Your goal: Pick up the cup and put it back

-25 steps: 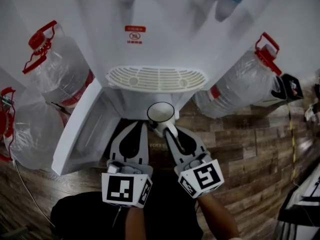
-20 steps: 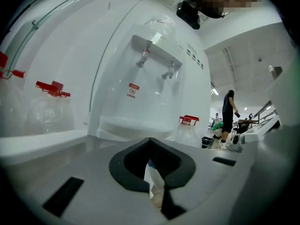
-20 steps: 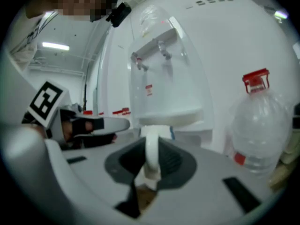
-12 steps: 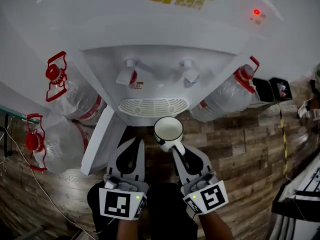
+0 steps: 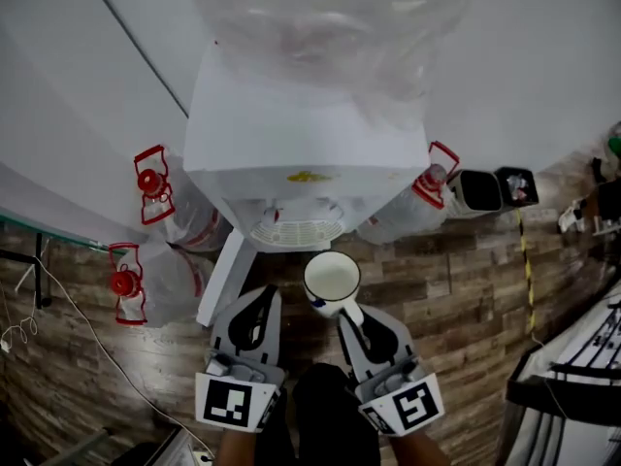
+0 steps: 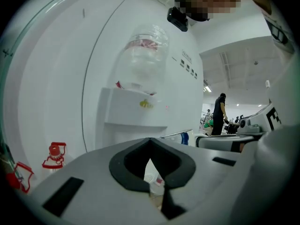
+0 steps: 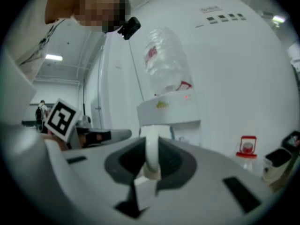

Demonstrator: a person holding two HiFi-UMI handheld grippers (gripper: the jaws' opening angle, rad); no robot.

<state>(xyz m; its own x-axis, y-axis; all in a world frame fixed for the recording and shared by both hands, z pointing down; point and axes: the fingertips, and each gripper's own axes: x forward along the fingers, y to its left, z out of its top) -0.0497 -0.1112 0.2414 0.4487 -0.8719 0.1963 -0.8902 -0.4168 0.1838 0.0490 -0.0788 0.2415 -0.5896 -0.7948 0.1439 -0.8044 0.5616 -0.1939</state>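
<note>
Cup (image 5: 332,282): white, mouth up, seen from above in front of the water dispenser (image 5: 301,134). It is on the near side of the dispenser's drip grille (image 5: 296,231) and does not touch it.

We see the right gripper (image 5: 343,311) clamped on the cup's handle (image 7: 151,156). In the right gripper view the white loop stands upright between the two dark pads, which press it from both sides.

The left gripper (image 5: 256,297) sits just beside the right one, also in front of the dispenser and toward its left side. Its jaws are closed tip to tip with nothing between them. Through the hollow behind the tips we glimpse only what lies below. Both grippers point toward the dispenser.

On top of the dispenser stands an inverted clear bottle (image 5: 330,27). On the wooden floor (image 5: 456,289), two jugs (image 5: 170,207) with red caps are at the dispenser's left. A third jug (image 5: 412,207) leans in at its right, with two small bins (image 5: 482,190) just beyond. In the left gripper view we note a person (image 6: 219,114) standing well away, to the right of the dispenser.
</note>
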